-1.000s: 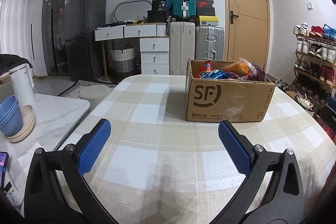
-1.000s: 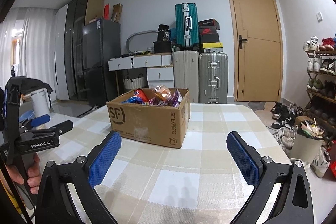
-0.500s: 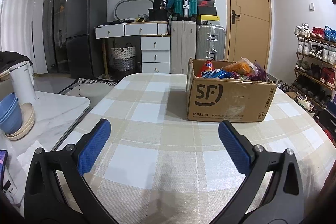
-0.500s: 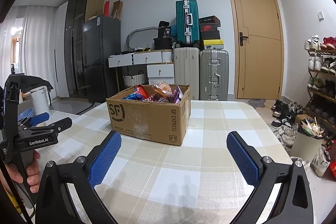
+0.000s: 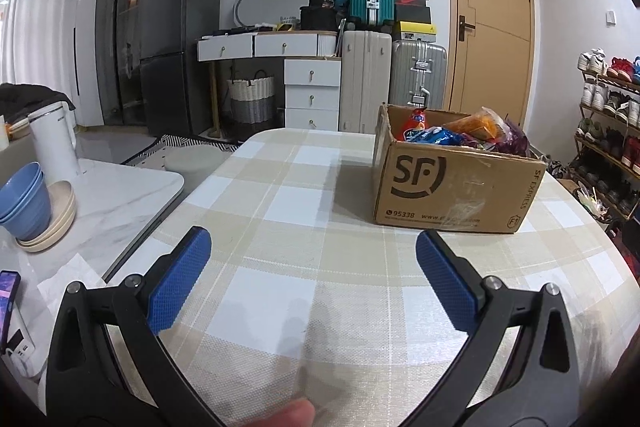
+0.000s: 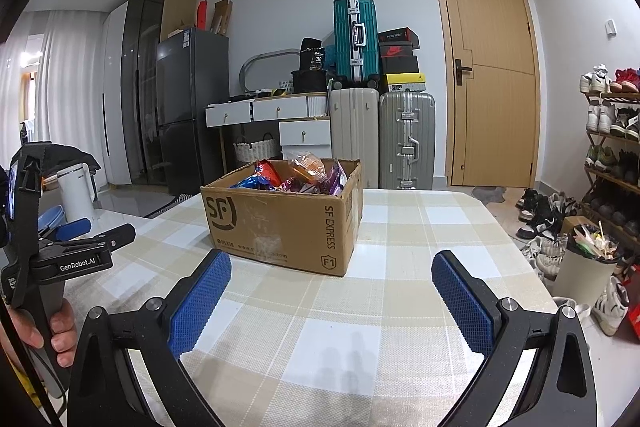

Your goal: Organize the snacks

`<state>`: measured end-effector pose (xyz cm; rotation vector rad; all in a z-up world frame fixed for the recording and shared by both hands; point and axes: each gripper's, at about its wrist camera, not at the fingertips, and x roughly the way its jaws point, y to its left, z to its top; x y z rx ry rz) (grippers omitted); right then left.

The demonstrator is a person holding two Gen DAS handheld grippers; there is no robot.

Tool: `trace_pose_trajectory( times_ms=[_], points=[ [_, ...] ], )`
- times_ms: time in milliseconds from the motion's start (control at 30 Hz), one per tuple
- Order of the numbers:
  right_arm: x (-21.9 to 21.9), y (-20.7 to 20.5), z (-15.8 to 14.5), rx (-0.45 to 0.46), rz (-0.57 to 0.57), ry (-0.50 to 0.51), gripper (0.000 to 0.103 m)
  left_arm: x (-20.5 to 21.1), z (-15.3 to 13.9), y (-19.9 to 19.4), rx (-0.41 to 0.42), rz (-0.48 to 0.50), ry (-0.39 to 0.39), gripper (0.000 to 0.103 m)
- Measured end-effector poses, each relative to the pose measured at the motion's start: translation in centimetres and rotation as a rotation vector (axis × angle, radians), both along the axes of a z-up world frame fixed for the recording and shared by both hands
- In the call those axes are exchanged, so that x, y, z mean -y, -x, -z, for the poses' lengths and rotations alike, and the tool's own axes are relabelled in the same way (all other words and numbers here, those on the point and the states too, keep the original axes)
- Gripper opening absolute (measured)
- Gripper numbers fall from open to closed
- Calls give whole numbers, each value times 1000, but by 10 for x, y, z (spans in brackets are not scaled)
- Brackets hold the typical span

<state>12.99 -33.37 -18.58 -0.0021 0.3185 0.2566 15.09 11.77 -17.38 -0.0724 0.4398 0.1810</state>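
Checked tablecloth (image 5: 304, 211) bears snack box (image 5: 452, 187); both claws gape.

This is a lived-in home, an entry and dining area in one. A wooden door (image 6: 490, 67) stands at upper right with a loaded shoe rack (image 6: 612, 147) at the right edge, suitcases (image 6: 380, 107) stacked against the back wall in the centre, and a tall grey fridge (image 6: 188, 107) at left. In the foreground is a worktop (image 5: 320, 219) under a checked cloth, with stacked bowls (image 5: 28, 203) and a white kettle (image 5: 54, 143) at left.
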Motion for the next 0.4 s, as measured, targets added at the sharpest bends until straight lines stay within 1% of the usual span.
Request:
trace_pose_trajectory(
  times_ms=[267, 400],
  points=[
    [1, 0, 3, -7, 5, -5, 102, -4, -2, 5, 20, -24, 5, 102],
    [1, 0, 3, -7, 5, -5, 102, -4, -1, 4, 5, -27, 5, 102]
  ],
)
